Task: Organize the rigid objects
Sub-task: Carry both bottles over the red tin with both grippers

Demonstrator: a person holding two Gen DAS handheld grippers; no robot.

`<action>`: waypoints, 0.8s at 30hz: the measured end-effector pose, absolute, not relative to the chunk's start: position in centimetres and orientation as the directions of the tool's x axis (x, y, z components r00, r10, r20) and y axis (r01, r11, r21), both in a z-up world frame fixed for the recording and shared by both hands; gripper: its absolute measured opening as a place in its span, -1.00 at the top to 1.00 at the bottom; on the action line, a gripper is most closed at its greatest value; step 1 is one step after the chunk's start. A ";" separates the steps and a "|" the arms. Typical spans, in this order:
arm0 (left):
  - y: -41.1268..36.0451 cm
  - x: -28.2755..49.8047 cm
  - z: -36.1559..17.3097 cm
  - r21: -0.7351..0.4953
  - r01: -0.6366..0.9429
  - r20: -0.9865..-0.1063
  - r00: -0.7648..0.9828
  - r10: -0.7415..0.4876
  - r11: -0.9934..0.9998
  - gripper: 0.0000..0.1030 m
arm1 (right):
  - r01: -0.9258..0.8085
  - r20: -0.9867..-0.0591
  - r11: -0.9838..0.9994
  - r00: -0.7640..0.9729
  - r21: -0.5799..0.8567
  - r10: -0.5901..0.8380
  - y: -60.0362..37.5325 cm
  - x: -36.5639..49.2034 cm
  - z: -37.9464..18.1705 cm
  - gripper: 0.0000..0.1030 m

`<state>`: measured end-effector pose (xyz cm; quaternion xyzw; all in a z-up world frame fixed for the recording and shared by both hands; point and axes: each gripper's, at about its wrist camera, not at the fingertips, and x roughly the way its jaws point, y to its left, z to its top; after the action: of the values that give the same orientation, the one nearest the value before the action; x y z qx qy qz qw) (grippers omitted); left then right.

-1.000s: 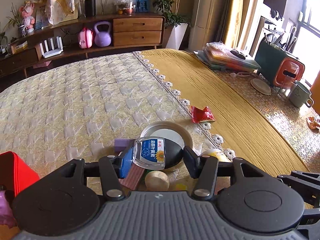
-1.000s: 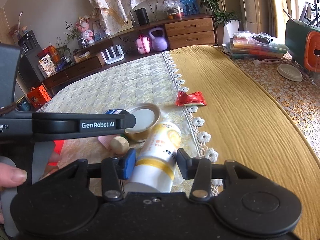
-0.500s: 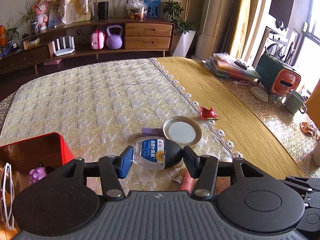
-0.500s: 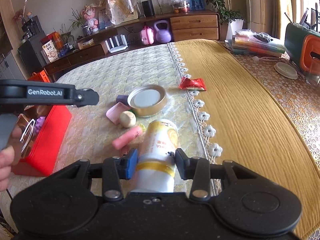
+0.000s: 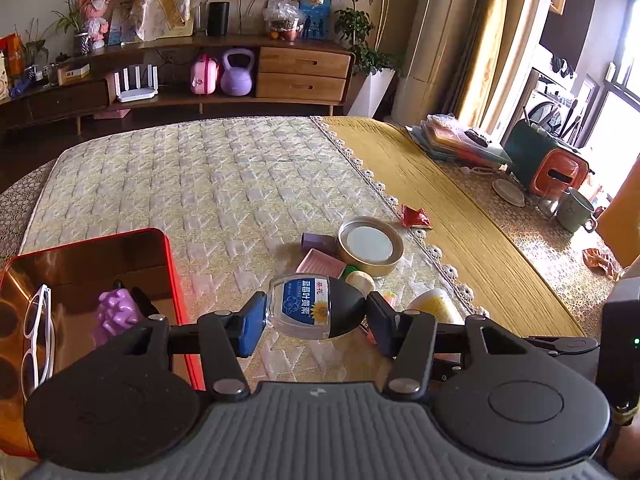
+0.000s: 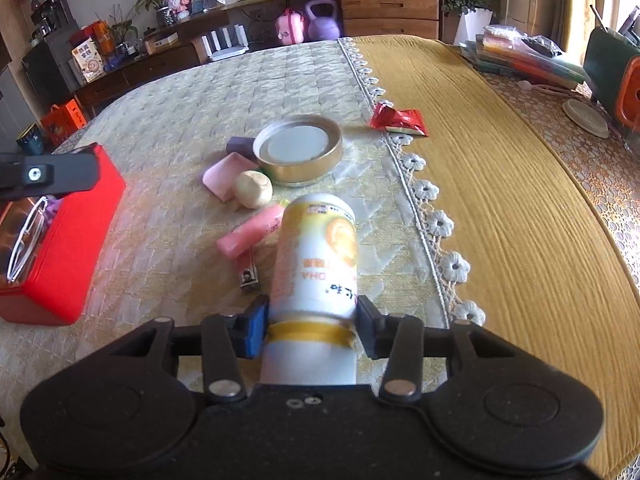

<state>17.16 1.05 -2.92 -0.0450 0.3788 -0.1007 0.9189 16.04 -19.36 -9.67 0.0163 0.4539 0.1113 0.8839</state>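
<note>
Mounted on each wrist, angled down across the tabletop (image 5: pixel 240 184) toward the sideboard (image 6: pixel 384 4) at 12 o'clock; both close over the shared round tin lid (image 5: pixel 370 246) (image 6: pixel 298 154).

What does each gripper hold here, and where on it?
Left gripper: small clear bottle, clamped across its body. Right gripper, jaws opening: white-and-yellow bottle, at its yellow band.
</note>
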 end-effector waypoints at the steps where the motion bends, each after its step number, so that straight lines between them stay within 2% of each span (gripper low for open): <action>1: 1.3 17.0 -2.9 -0.162 0.149 -0.688 0.692 -0.220 0.975 -0.04 | -0.179 -0.799 0.976 0.565 0.126 0.207 -19.3 16.0 -9.6 0.14; 12: 5.8 15.7 -2.9 -0.186 0.087 -0.699 0.688 -0.194 0.979 -0.04 | -0.236 -0.745 0.961 0.614 0.143 0.261 -17.3 14.2 -5.4 0.14; 24: 14.3 14.3 -1.1 -0.179 -0.023 -0.687 0.718 -0.108 0.984 -0.04 | -0.374 -0.673 0.915 0.638 0.154 0.374 -10.3 13.3 -0.8 0.14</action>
<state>14.30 14.32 -1.11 -0.0876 0.3745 -0.0230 0.9228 13.29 -10.30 -0.80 0.0001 0.3720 0.2066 0.9049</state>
